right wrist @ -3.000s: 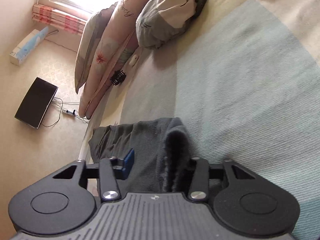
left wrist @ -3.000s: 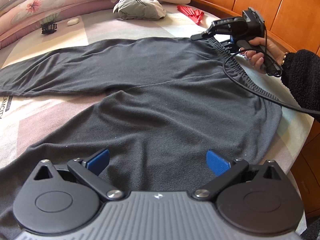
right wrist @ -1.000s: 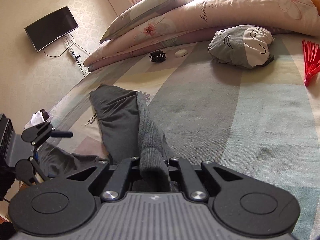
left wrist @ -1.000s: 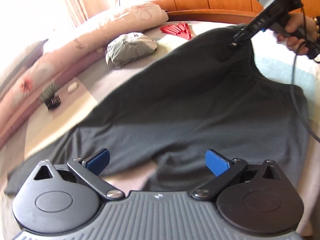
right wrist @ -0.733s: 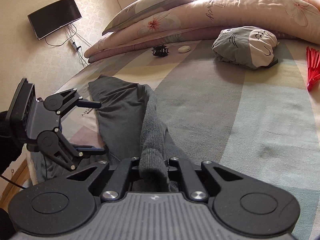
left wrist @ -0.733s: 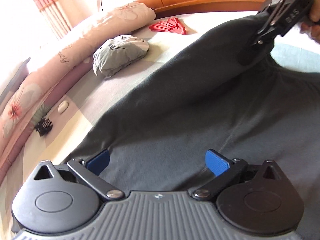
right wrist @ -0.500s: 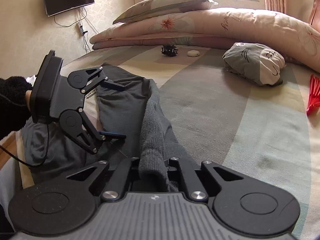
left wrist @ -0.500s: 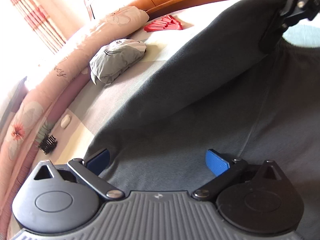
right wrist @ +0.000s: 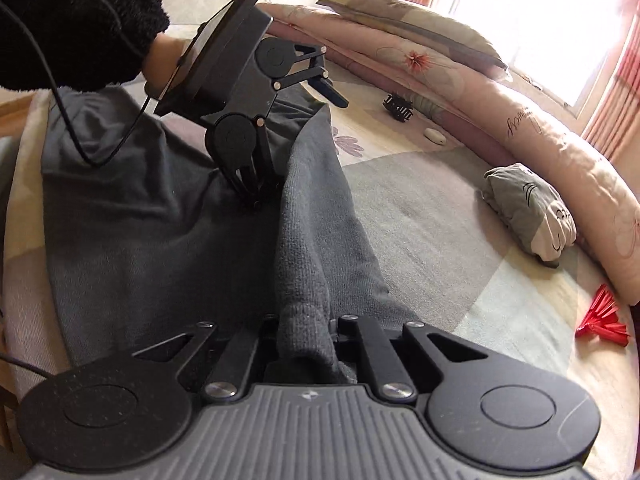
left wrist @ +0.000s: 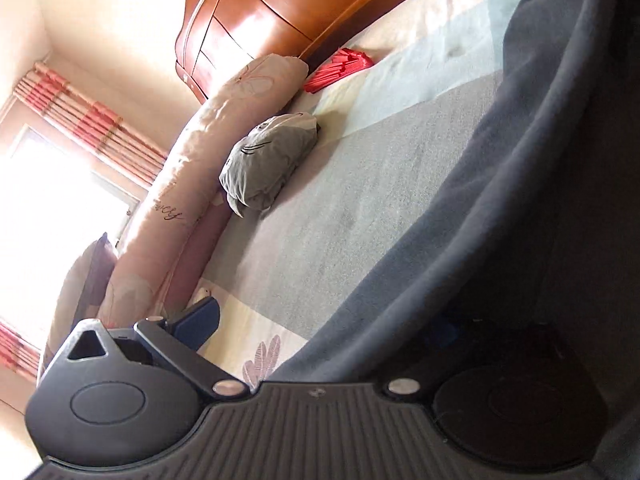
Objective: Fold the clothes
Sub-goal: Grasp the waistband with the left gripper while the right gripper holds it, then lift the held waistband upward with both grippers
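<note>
Dark grey trousers [right wrist: 140, 220] lie on the bed, one half lifted into a long fold. My right gripper [right wrist: 306, 344] is shut on the waistband end of that fold. A hand in a black fuzzy sleeve holds my left gripper [right wrist: 298, 152], open and rolled on its side. Its upper finger is in the air, and its lower finger rests on the flat layer beside the raised fold. In the left wrist view the trousers [left wrist: 500, 200] hang over the right side. There my left gripper [left wrist: 320, 324] shows one blue pad [left wrist: 200, 320]; the other is lost in shadow under the cloth.
A long pink bolster [right wrist: 540, 120] and pillows line the far side of the bed. On the sheet lie a grey cat-face cushion [right wrist: 532, 216], a red folding fan [right wrist: 600, 320], a black hair clip [right wrist: 398, 106] and a small white object [right wrist: 434, 136]. A wooden headboard [left wrist: 280, 12] stands behind.
My right gripper has swung the held fold across toward the left gripper. The left gripper has rolled and sunk, and the cloth now hangs over its right finger.
</note>
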